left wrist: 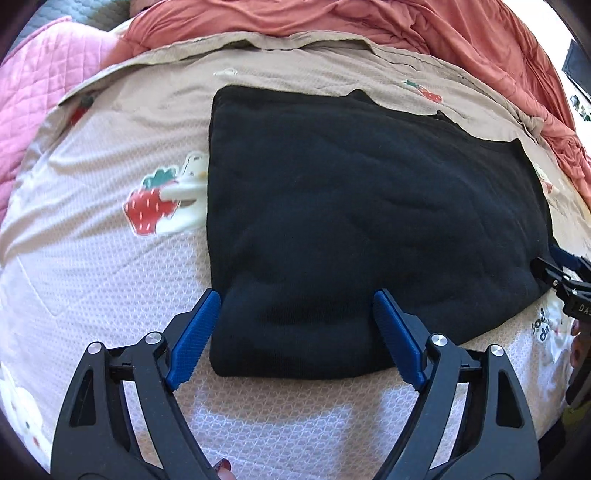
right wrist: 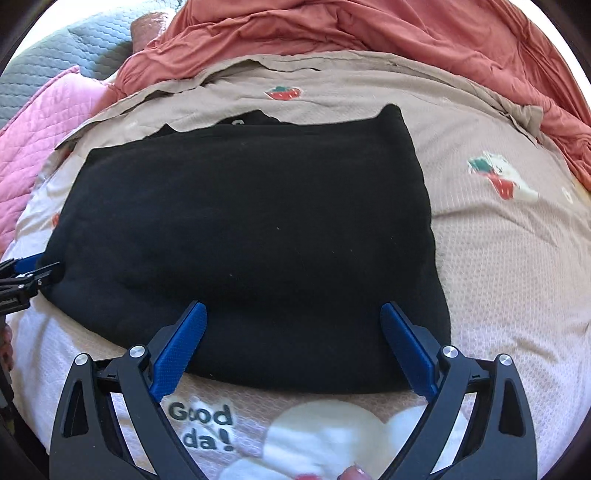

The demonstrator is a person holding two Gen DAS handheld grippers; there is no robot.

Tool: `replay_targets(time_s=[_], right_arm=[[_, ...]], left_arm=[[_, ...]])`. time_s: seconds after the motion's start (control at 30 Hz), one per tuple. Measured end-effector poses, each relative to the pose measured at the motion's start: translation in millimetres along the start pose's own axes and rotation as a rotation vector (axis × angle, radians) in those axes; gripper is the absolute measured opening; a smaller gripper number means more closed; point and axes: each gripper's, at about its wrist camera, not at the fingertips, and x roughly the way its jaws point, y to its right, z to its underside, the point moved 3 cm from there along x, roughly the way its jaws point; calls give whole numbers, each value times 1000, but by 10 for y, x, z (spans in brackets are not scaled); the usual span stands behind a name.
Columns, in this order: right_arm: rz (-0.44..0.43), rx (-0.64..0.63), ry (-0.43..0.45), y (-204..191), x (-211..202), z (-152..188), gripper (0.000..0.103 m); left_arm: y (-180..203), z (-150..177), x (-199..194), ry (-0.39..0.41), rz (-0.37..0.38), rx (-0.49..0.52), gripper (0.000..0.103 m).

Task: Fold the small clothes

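A black garment (left wrist: 351,206) lies folded flat on a beige bedspread (left wrist: 110,280); it also shows in the right wrist view (right wrist: 251,236). My left gripper (left wrist: 295,306) is open, its blue fingers (left wrist: 195,336) standing either side of the garment's near left corner, low over the cloth. My right gripper (right wrist: 293,317) is open, its blue fingers (right wrist: 410,350) straddling the garment's near right edge. Each gripper shows at the side of the other's view: the right one (left wrist: 565,280), the left one (right wrist: 26,277). Neither holds anything.
The bedspread (right wrist: 498,258) has strawberry prints (left wrist: 149,208) and a "Good da!" print (right wrist: 203,424). A rumpled rust-orange blanket (left wrist: 369,18) lies behind the garment. A pink quilt (left wrist: 40,96) lies at the left, a grey pillow (right wrist: 74,48) beyond it.
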Motion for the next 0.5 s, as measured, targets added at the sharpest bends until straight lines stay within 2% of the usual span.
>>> replay_targets(time_s=[0.13,0.27,0.5], right_arm=[[2,10,7,3,-5,13,95],[-8,27,16,17,-62,-6,95],[-23,65,61,72,-261,-72,97]], left_arm=[[-91,41,38,-20,46,-69,81],[-64,26,-20,-9,37,-48,81],[-73,-15,-198,29,52,-68,80]])
